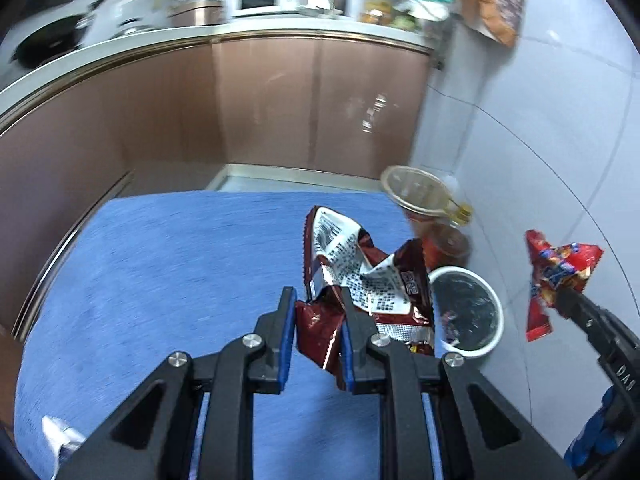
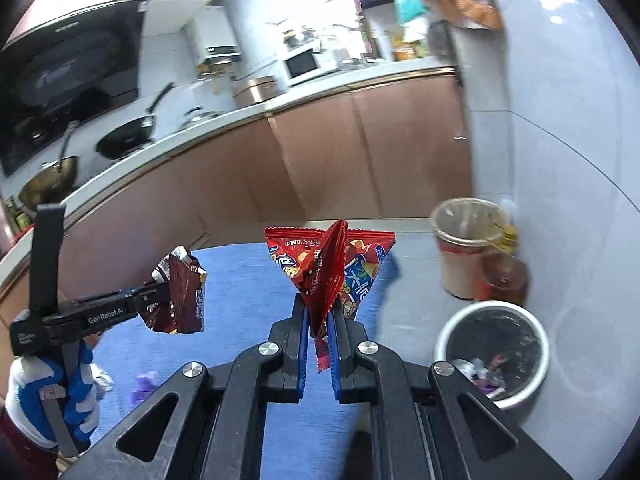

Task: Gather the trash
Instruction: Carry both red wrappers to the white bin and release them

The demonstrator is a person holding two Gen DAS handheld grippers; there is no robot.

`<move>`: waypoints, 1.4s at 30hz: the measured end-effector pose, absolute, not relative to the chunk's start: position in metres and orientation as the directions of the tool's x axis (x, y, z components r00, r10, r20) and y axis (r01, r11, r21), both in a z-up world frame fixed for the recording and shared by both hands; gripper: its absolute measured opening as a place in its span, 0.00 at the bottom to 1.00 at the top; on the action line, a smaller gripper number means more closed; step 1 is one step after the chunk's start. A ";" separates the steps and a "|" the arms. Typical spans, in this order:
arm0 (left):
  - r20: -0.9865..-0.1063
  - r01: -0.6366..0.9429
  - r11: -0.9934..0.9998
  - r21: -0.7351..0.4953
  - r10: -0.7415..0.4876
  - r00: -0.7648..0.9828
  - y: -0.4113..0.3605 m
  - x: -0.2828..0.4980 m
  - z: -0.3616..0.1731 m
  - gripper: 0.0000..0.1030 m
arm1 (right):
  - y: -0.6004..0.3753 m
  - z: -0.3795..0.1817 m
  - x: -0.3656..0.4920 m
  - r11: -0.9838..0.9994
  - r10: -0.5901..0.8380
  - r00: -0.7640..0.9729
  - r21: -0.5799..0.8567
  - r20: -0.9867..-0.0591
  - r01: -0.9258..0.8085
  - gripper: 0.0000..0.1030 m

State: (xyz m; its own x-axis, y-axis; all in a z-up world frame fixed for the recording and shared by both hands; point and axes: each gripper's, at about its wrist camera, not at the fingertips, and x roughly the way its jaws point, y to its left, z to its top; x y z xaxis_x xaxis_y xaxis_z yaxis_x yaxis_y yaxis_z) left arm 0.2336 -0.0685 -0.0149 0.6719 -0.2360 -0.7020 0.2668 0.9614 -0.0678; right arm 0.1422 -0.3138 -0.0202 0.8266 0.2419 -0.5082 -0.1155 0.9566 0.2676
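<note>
Maroon wrapper [image 1: 360, 280] with white printed panel; bright red wrapper [image 2: 332, 272]; blue mat [image 1: 180, 260]; white-rimmed, black-lined bin [image 2: 492, 344]

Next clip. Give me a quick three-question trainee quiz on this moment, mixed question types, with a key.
1. True or false: the left hand-held gripper is shut on the dark red wrapper.
2. What does the right hand-held gripper hold? A) a bottle B) the bright red snack bag C) nothing
3. Fill in: the white bin is lined with a ___ bag.

Key: 1 true; 2 B; 3 black.
</note>
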 end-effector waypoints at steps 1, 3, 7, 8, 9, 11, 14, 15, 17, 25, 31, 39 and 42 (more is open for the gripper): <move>-0.707 0.293 0.954 -0.060 -0.248 0.663 -0.087 0.238 -0.018 0.18 | -0.323 -0.025 0.142 0.959 0.226 0.828 0.268 -0.513 -0.096 0.09; -0.714 0.339 0.940 -0.045 -0.267 0.647 -0.118 0.248 -0.023 0.18 | -0.337 -0.033 0.144 0.962 0.192 0.829 0.268 -0.525 -0.053 0.09; -0.743 0.430 0.903 -0.010 -0.295 0.601 -0.189 0.273 -0.043 0.18 | -0.377 -0.060 0.154 0.960 0.120 0.820 0.276 -0.559 0.047 0.09; -0.750 0.449 0.893 -0.003 -0.299 0.589 -0.205 0.278 -0.048 0.18 | -0.387 -0.068 0.158 0.958 0.102 0.815 0.278 -0.570 0.074 0.09; -0.759 0.469 0.883 0.005 -0.302 0.577 -0.221 0.284 -0.055 0.18 | -0.398 -0.077 0.163 0.954 0.086 0.808 0.282 -0.583 0.101 0.09; -0.774 0.502 0.864 0.023 -0.302 0.556 -0.254 0.295 -0.068 0.18 | -0.414 -0.092 0.173 0.948 0.066 0.793 0.286 -0.605 0.140 0.09; -0.800 0.539 0.841 0.049 -0.290 0.525 -0.297 0.312 -0.090 0.18 | -0.437 -0.117 0.188 0.936 0.047 0.769 0.296 -0.638 0.188 0.09; -0.807 0.548 0.834 0.060 -0.282 0.518 -0.311 0.317 -0.098 0.18 | -0.445 -0.126 0.194 0.933 0.040 0.760 0.295 -0.649 0.204 0.09; -0.824 0.564 0.822 0.083 -0.262 0.503 -0.336 0.326 -0.114 0.18 | -0.457 -0.139 0.202 0.930 0.028 0.748 0.292 -0.663 0.225 0.09; -0.856 0.591 0.798 0.121 -0.217 0.470 -0.390 0.350 -0.165 0.31 | -0.491 -0.177 0.229 0.927 -0.028 0.703 0.246 -0.711 0.285 0.12; -0.856 0.586 0.805 0.089 -0.239 0.459 -0.399 0.354 -0.175 0.50 | -0.495 -0.190 0.229 0.935 -0.080 0.677 0.181 -0.732 0.305 0.35; -0.813 0.547 0.837 0.031 -0.297 0.500 -0.373 0.342 -0.149 0.51 | -0.493 -0.185 0.210 0.922 -0.086 0.674 0.198 -0.734 0.332 0.39; -0.791 0.546 0.837 0.018 -0.322 0.520 -0.356 0.331 -0.132 0.51 | -0.485 -0.175 0.206 0.923 -0.085 0.688 0.205 -0.720 0.327 0.42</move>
State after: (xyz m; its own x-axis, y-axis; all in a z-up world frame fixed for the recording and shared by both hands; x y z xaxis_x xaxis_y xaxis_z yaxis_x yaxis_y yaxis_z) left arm 0.3306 -0.3558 -0.1324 0.5197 -0.3219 -0.7914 0.5464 0.8373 0.0182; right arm 0.2063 -0.4853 -0.1750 0.6884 -0.0845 -0.7204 0.3273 0.9225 0.2045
